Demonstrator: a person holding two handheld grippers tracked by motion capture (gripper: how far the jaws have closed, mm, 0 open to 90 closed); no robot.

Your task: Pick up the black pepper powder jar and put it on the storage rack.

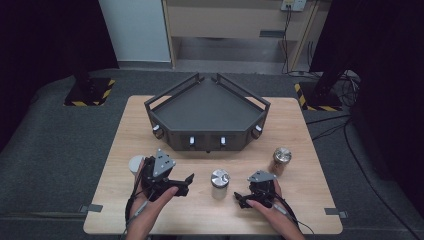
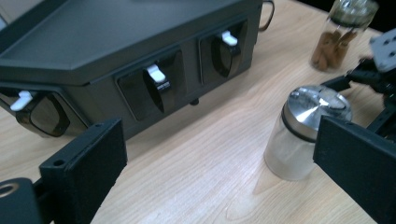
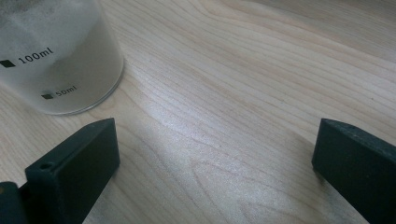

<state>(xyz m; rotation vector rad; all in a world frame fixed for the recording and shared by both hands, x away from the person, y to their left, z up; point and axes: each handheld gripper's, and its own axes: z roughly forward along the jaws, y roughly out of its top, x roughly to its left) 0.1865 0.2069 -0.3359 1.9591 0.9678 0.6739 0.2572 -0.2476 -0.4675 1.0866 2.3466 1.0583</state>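
On the pale wooden counter [image 1: 120, 150], a clear glass jar with a shiny metal lid [image 1: 219, 183] stands upright near the front edge, between the two hands and touched by neither. The left hand-held gripper [image 1: 189, 181] points at it from the left, jaws spread wide with nothing between them; in the left gripper view the jar [image 2: 306, 133] sits just ahead of the right-hand jaw. The right hand-held gripper [image 1: 239, 200] lies low just beside the jar on its other side, jaws also wide apart and empty; the right gripper view shows the jar's frosted base [image 3: 56, 56], marked 50ml and 100ml, beyond its left-hand jaw. A second glass jar holding brown sticks [image 1: 281, 161] stands farther right. Behind them sits a dark grey angular metal tray with white-tipped levers along its front [image 1: 207, 107]
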